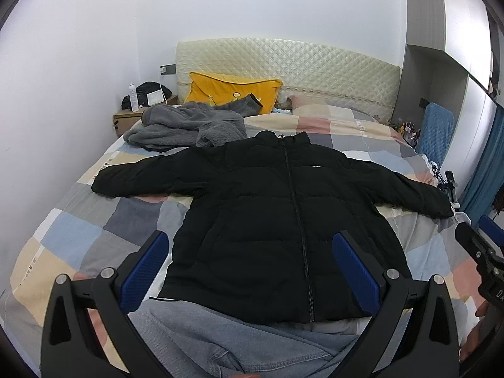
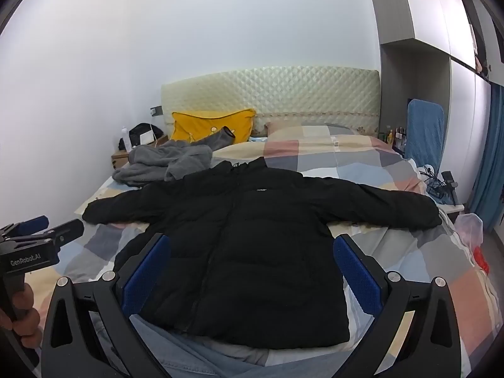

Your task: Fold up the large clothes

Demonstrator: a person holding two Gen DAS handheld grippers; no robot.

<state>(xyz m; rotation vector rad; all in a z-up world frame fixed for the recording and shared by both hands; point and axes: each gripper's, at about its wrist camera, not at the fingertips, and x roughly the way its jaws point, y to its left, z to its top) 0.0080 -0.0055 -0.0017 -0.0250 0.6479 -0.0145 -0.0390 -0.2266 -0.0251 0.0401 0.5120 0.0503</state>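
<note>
A black puffer jacket (image 1: pixel 267 208) lies flat and zipped, front up, on the checked bed cover (image 1: pixel 78 230), with both sleeves spread out sideways. It also shows in the right wrist view (image 2: pixel 252 252). My left gripper (image 1: pixel 252 261) is open and empty, held above the jacket's hem. My right gripper (image 2: pixel 252 264) is open and empty, also above the hem, a little to the right. The right gripper shows at the right edge of the left view (image 1: pixel 478 252). The left gripper shows at the left edge of the right view (image 2: pixel 50 233). Grey-blue jeans (image 1: pixel 220 340) lie under the hem.
A crumpled grey fleece garment (image 1: pixel 186 126) lies at the far left of the bed, near a yellow pillow (image 1: pixel 233 91) and the quilted headboard (image 1: pixel 299 66). A bedside table (image 1: pixel 129 116) with items stands at far left. A blue chair (image 1: pixel 438 129) and cables stand at right.
</note>
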